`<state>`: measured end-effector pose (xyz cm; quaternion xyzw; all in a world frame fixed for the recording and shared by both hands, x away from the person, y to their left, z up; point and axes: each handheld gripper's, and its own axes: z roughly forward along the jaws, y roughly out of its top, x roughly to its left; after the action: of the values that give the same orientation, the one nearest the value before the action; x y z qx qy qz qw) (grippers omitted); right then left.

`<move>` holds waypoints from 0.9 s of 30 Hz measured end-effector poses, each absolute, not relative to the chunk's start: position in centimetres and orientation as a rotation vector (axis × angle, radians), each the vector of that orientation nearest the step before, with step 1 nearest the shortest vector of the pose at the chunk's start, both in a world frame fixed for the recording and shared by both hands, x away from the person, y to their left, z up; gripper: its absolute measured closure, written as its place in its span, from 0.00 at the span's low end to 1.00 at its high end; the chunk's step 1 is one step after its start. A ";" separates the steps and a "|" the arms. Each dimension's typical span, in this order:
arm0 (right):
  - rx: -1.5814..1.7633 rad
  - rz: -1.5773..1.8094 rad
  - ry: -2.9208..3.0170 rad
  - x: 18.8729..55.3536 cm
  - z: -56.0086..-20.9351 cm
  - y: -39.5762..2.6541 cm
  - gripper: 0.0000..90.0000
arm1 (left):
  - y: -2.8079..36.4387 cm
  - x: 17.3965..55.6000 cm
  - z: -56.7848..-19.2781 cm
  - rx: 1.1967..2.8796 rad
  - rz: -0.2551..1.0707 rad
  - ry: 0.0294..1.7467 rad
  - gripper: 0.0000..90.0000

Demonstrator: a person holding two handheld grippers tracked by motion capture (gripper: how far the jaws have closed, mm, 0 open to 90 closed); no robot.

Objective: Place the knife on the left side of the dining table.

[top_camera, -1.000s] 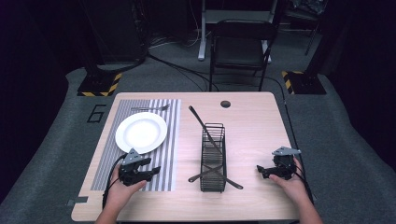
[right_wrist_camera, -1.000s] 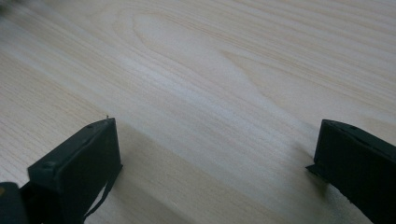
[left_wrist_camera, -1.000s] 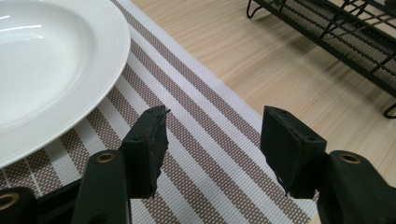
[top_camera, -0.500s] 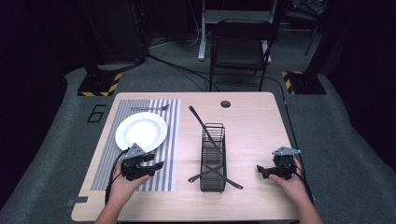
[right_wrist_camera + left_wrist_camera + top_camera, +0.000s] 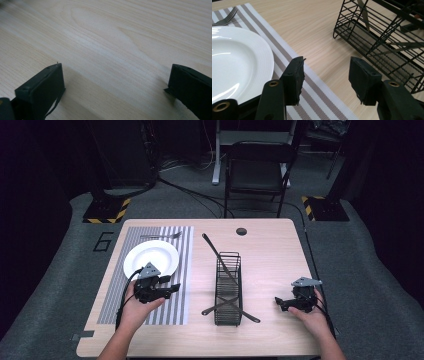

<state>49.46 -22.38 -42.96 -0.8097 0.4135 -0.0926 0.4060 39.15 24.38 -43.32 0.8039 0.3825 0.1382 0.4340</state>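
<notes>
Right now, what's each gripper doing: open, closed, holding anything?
Left gripper: open, holding nothing, jaws just been closing, above the striped placemat.
Right gripper: open, holding nothing, over bare table.

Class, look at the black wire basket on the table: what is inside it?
The wire basket holds long dark utensils: one leans out over its far end, others poke through its near end. Their exact kinds and number are unclear through the mesh.
</notes>
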 end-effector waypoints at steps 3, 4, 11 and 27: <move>-2.041 -0.234 1.044 49.5 -43.0 -22.4 0.00 | 23.7 39.5 -43.0 2.003 0.337 0.953 0.52; -2.045 -0.233 1.041 49.5 -42.9 -22.4 0.00 | 23.6 39.6 -42.8 2.009 0.339 0.943 0.52; -2.042 -0.235 1.044 49.5 -43.0 -22.4 0.00 | 22.2 40.3 -41.9 1.997 0.358 0.919 0.53; -2.041 -0.236 1.044 49.5 -43.0 -22.4 0.00 | 20.5 42.2 -40.4 1.960 0.352 0.926 0.52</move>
<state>49.45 -22.38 -42.95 -0.8093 0.4139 -0.0934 0.4062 42.19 20.54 -40.42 0.7946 0.3755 0.1427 0.4553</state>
